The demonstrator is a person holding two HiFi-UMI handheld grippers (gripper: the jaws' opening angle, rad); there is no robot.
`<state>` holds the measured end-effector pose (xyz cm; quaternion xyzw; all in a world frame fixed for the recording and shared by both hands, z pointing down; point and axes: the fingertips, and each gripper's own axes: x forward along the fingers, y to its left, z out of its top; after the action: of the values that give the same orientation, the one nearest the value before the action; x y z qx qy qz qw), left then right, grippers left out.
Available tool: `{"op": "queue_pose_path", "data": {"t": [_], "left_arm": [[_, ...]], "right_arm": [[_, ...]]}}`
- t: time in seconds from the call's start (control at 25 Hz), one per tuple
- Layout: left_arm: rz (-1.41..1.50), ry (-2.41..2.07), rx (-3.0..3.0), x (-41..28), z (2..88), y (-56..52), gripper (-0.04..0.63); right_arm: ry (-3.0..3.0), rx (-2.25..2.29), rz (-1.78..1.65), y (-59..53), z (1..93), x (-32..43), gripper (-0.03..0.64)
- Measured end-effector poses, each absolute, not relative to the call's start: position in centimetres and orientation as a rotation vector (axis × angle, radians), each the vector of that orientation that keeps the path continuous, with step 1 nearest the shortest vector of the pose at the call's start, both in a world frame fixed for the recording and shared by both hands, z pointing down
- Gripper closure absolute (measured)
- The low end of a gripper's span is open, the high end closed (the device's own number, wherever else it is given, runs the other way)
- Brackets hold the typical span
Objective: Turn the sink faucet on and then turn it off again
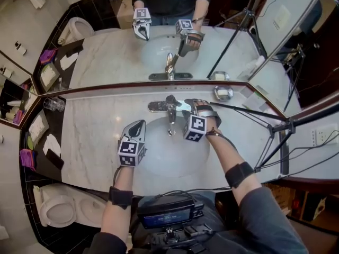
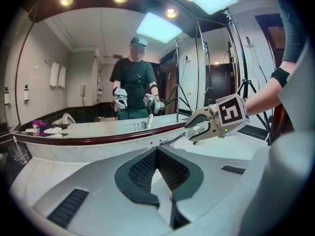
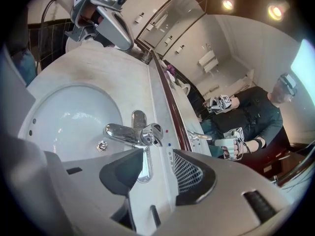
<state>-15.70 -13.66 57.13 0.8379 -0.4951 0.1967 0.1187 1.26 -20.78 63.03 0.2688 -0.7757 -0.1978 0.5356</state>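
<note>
Chrome faucet (image 1: 170, 112) stands at the back rim of the basin (image 1: 164, 160), between the two tongs.

Head view only:
- left tongs (image 1: 136, 126) hang over the bowl, left of the faucet and clear of it
- right tongs (image 1: 189, 103) are just beside the faucet, on its right, near the top of it
- small glass dish (image 1: 223, 92) sits on the marble worktop (image 1: 95, 142) beyond the right tongs, on their outer side

Right gripper view only:
- right tongs (image 3: 157, 154) stand apart with nothing clamped
- faucet (image 3: 132, 133) is just ahead of the tips, its body roughly in line with the gap and its spout running off past the left-hand pad over the basin (image 3: 59, 117)
- can't tell whether that pad touches the faucet base
- left tongs (image 3: 123, 36) are far ahead, across the bowl

Left gripper view only:
- left tongs (image 2: 156, 154) are fully together and hold nothing
- right tongs (image 2: 191, 132) show ahead and to the right, over the worktop (image 2: 236, 146)
- mirror (image 2: 88, 73) fills the background, with the person and both tools reflected
</note>
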Motion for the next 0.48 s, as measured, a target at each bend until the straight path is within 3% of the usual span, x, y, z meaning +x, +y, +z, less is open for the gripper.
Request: {"op": "queue_pose_path", "data": {"t": [0.48], "left_arm": [[0.509,-1.474,2.426,-16.6,56.1,-13.4,0.595]], "right_arm": [[-2.108,1.036,-0.09,-18.3,58.6,4.3,0.556]]}}
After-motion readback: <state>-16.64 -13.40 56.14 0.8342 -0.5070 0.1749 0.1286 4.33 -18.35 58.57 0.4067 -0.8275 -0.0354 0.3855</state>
